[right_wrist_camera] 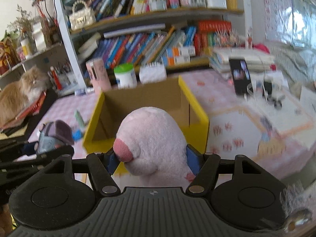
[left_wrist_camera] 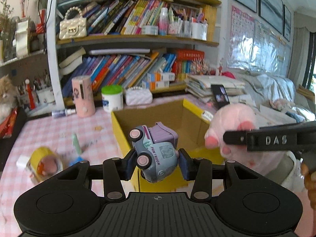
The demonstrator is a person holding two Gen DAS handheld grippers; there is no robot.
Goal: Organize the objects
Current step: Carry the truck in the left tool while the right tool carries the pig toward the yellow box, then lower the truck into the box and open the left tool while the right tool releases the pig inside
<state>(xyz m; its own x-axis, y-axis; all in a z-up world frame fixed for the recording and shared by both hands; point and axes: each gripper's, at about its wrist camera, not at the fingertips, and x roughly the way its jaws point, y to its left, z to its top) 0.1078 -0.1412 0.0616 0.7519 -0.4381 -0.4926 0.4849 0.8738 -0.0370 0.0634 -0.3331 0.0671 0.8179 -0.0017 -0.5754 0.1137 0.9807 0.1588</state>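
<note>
**Q:** Truck [left_wrist_camera: 156, 152] first, since it sits right at the lens. Is it held?

**A:** Yes. The left gripper [left_wrist_camera: 157, 163] has its jaws clamped narrow on the truck's sides, nose tipped down, clear of the table [left_wrist_camera: 59, 126] and in front of the near wall of the box [left_wrist_camera: 126, 140]. The right gripper [right_wrist_camera: 152, 158] has its jaws set wider, pressed into a pink plush [right_wrist_camera: 154, 140], also off the table and at the box's near edge.

**Q:** So which step is this?

**A:** Carrying, I'd judge. Both toys are lifted and short of the opening; neither is inside yet.

**Q:** What does the next move need?

**A:** Bring each load over the rim, past the yellow wall, then lower and let go. The two grippers are close together, so going one at a time seems safer. The plush is bulky and may catch the edge.

**Q:** Counts?

**A:** One box, as far as I can see holding nothing. One truck, one plush, two grippers. Still on the table to the left: one tape roll [left_wrist_camera: 44, 163] and a greenish tube [left_wrist_camera: 76, 143], both blurred. One cat [right_wrist_camera: 17, 96] sits off to the side.
</note>
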